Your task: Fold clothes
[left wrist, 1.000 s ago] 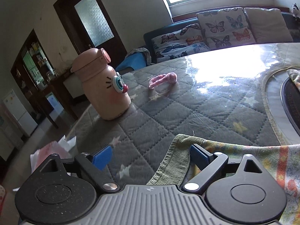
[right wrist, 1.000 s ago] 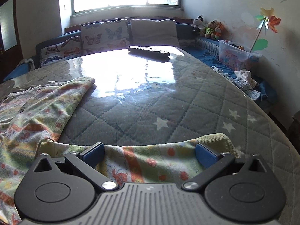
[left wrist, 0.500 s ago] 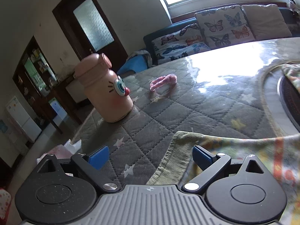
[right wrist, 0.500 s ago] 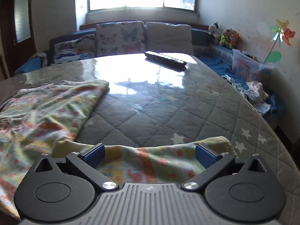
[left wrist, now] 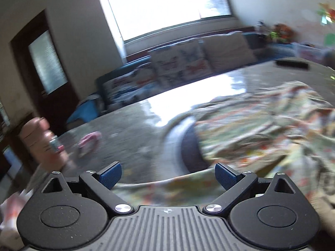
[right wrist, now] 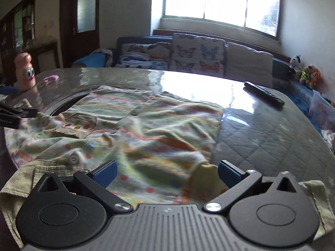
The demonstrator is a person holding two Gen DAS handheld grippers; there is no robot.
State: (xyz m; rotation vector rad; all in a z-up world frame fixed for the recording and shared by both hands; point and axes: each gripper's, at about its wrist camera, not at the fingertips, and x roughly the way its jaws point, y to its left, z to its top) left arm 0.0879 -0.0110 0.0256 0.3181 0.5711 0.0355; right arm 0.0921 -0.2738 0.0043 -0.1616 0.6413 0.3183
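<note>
Left gripper and right gripper: both spread wide over the patterned garment near the bench edge; contact apparently none

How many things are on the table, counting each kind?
Patterned garment: 1
Pink cartoon bottle: 1
Small pink item: 1
Remote control: 1
Total: 4

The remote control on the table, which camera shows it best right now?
The right wrist view. There the remote control lies sharp and whole on the glossy table, right of the patterned garment. The left wrist view is motion-blurred, showing it only as a dark smear at the far edge.
</note>
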